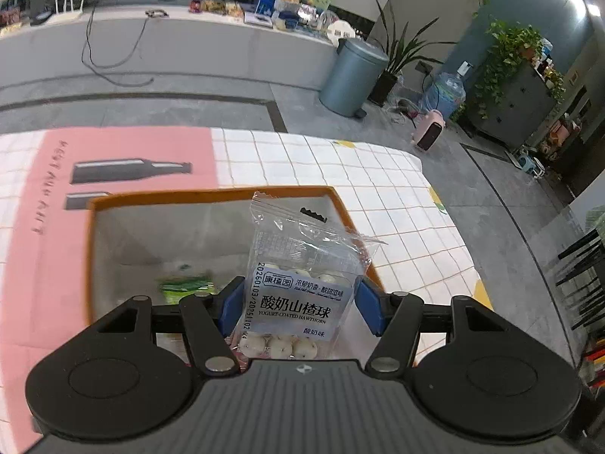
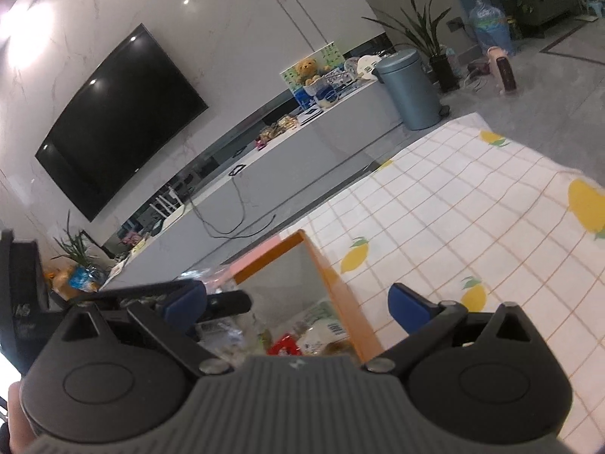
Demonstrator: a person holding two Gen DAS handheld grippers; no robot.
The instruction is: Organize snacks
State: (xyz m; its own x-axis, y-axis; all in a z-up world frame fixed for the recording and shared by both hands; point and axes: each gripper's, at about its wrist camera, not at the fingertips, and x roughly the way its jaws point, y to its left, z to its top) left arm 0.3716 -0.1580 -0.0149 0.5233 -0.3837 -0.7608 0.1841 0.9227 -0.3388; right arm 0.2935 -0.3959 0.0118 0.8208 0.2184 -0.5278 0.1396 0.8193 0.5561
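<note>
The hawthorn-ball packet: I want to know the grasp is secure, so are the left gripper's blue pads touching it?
Touching. In the left wrist view, both blue pads press against the sides of the hawthorn-ball packet, held upright in the left gripper.

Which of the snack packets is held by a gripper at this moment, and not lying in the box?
The clear yogurt-coated hawthorn packet, upright between the jaws of the left gripper. The green packet lies loose inside the orange-rimmed box.
</note>
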